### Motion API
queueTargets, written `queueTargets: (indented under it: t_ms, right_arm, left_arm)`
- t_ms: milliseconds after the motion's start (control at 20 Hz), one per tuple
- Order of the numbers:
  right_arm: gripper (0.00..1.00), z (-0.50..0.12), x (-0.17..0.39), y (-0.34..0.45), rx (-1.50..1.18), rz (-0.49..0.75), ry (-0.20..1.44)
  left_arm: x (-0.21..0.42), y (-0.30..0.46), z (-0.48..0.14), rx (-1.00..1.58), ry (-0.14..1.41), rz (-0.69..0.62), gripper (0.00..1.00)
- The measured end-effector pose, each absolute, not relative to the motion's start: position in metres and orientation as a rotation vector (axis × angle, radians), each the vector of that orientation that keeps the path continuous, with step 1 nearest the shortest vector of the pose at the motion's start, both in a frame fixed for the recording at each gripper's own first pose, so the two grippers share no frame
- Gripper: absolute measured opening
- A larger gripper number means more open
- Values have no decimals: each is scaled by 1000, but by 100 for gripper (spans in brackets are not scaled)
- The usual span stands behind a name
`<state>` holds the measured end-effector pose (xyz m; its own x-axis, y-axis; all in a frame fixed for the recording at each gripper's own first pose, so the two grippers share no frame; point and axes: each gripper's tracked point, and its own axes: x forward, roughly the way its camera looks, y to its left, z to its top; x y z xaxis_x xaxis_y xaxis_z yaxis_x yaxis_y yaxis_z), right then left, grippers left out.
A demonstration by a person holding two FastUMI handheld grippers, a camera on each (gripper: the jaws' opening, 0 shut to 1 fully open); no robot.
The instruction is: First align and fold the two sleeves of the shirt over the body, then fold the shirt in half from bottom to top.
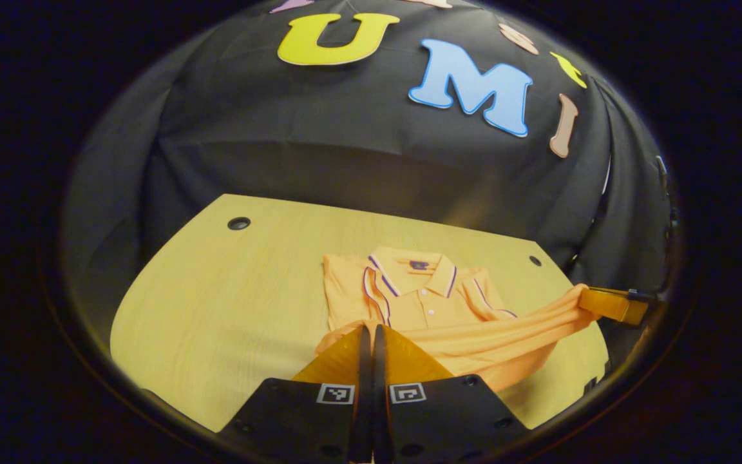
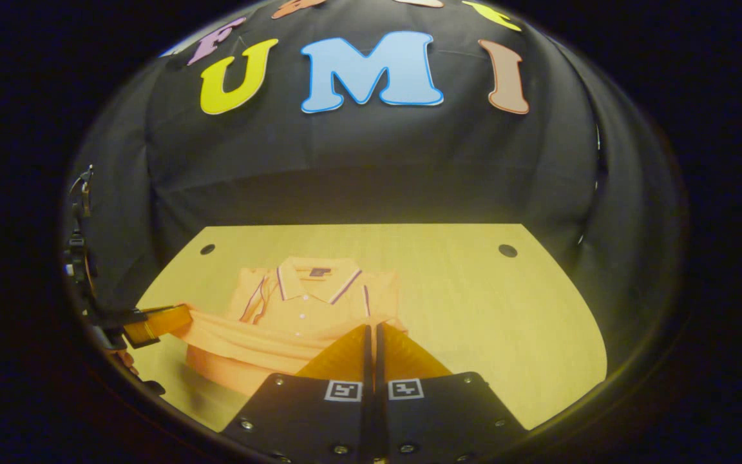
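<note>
Orange shirt (image 1: 409, 303) hem stretches between both tools.

Legible text: none. Neck label (image 1: 418, 265) inside the shirt (image 1: 409, 303) collar: dark patch, too small to read. Square black-and-white coded markers (image 1: 335, 394) on each gripper body: patterns only, no letters or numbers.

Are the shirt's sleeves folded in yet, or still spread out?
Folded in: both sleeves lie over the chest of the shirt, trim edges near the collar. The bottom hem hangs lifted between the two grippers.
</note>
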<state>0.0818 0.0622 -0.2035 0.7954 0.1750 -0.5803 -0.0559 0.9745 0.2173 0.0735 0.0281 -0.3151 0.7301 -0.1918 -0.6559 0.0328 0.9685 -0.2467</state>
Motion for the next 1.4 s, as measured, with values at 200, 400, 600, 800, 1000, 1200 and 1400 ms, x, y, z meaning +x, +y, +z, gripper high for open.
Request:
queueTargets:
  t_ms: [200, 400, 600, 800, 1000, 1200, 1400]
  right_arm:
    - [1, -205, 124, 71, 208, 111, 626]
    - [1, -201, 158, 77, 185, 114, 597]
    - [1, -203, 194, 78, 164, 105, 565]
    - [1, -212, 217, 79, 159, 99, 570]
    - [1, -238, 231, 78, 145, 67, 598]
    - [1, -264, 238, 80, 125, 50, 643]
    - [2, -282, 243, 84, 108, 59, 665]
  left_arm:
    - [116, 31, -317, -194, 715, -130, 6]
    - [154, 27, -314, -189, 685, -139, 6]
    - [183, 27, -315, -168, 644, -129, 6]
    - [204, 26, -321, -139, 631, -117, 6]
    - [222, 23, -336, -169, 640, -98, 6]
    - [230, 19, -358, -150, 662, -101, 6]
    - [233, 16, -375, -140, 687, -109, 6]
